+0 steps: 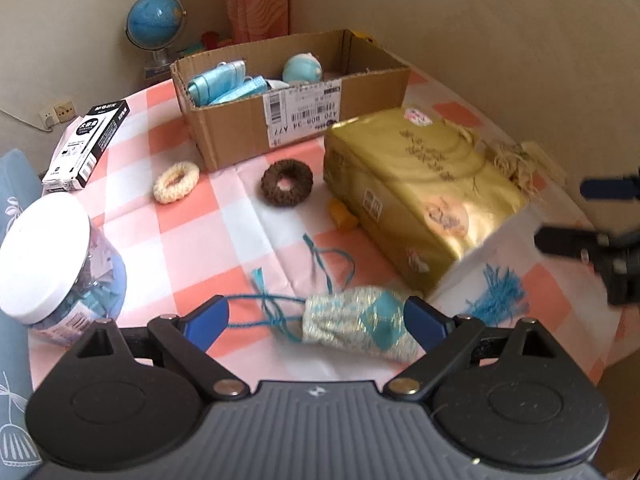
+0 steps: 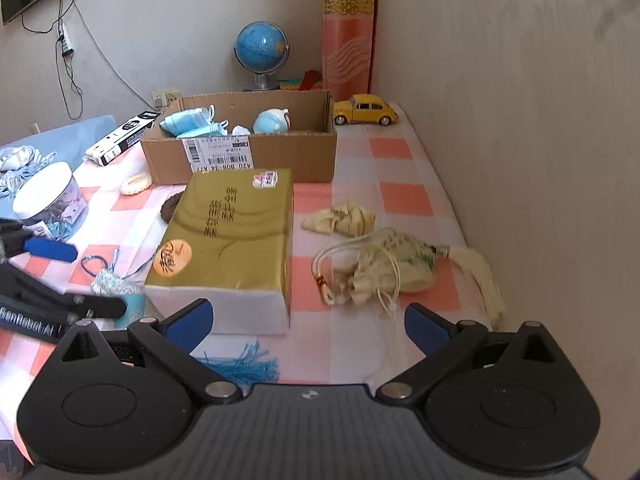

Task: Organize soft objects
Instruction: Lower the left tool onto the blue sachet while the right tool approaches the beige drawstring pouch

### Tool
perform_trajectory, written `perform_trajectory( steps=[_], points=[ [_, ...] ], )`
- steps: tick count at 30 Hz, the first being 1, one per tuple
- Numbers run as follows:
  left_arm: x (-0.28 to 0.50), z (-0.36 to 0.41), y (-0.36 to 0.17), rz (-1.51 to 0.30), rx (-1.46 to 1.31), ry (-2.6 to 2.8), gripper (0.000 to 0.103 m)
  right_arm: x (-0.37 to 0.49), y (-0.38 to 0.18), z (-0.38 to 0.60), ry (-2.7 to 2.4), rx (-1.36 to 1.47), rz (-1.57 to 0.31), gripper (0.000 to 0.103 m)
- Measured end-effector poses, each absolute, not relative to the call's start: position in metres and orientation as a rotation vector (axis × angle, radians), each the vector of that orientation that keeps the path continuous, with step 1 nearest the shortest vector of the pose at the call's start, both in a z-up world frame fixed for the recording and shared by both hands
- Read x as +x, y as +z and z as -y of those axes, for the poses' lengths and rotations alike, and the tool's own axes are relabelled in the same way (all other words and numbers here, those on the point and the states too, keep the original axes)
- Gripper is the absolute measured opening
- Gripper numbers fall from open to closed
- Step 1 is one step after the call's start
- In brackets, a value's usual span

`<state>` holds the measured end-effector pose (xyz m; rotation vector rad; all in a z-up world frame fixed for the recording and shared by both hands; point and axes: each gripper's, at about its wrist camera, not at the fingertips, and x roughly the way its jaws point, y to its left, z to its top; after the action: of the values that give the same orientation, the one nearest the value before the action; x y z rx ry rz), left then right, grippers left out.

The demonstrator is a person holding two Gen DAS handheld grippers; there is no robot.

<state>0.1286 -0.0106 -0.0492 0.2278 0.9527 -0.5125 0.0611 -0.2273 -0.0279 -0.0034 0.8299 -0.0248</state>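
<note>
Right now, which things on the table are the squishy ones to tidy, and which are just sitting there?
For the job:
- blue pouch, between the open left gripper's fingers
- cream pouch
- cream scrunchie
- brown scrunchie
- cardboard box, already holding masks

Just lying about:
- gold tissue pack
- globe
- yellow toy car
- white-lidded jar

pouch before box, masks inside
</note>
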Motion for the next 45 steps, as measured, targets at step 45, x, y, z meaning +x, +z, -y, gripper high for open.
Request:
perform_trajectory(
  steps=[45],
  points=[
    [0.115,0.002,-0.074,-0.975,0.169,-0.479,0.094,0.125,-0.061,0.28,-0.185,0.019,-0.794,0.092]
  ],
)
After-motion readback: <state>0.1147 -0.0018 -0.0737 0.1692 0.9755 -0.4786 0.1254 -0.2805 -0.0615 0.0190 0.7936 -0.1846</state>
